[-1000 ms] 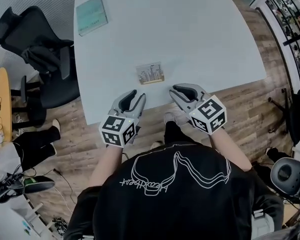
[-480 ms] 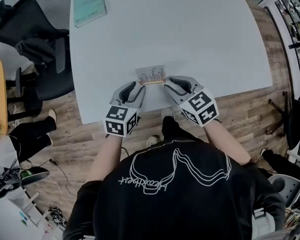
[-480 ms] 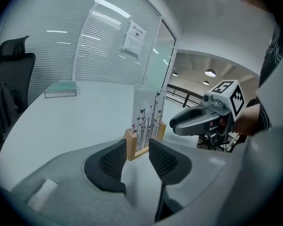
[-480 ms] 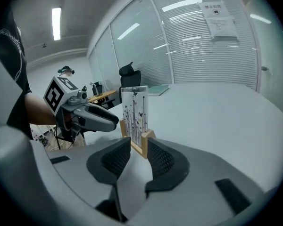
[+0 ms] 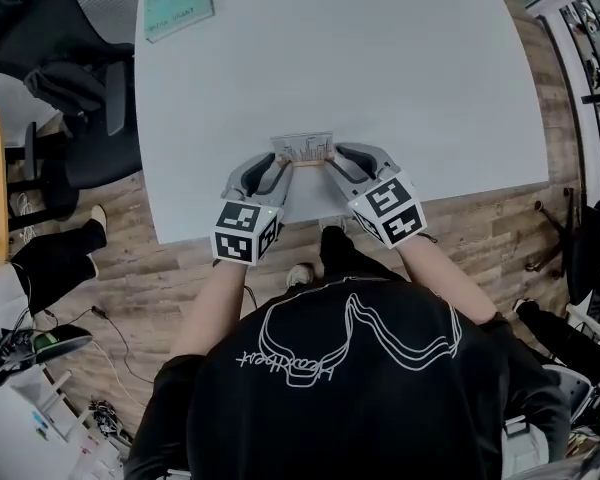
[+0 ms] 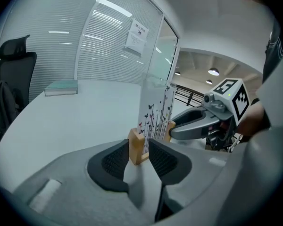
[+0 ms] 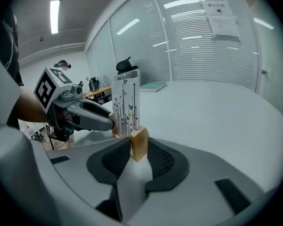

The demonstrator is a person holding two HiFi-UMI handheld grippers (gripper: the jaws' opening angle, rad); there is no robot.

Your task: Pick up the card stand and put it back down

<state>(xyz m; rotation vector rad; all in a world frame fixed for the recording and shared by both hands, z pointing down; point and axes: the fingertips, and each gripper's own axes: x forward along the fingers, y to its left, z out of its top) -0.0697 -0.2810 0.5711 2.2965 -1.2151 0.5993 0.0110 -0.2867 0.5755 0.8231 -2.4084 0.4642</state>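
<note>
Two grippers meet at the card stand (image 5: 302, 148), which stands upright directly between them near your edge of the white table (image 5: 400, 58). Your left gripper (image 5: 274, 164) has its jaws parted fairly wide around one end of the wooden base (image 6: 137, 147), a pad close on either side. Your right gripper (image 5: 338, 157) straddles the opposite end in the same way. The clear panel (image 6: 155, 107), printed with butterflies, rises just ahead of both pairs of jaws. The base rests on the table. A teal book (image 5: 178, 0) lies well beyond the left gripper.
</note>
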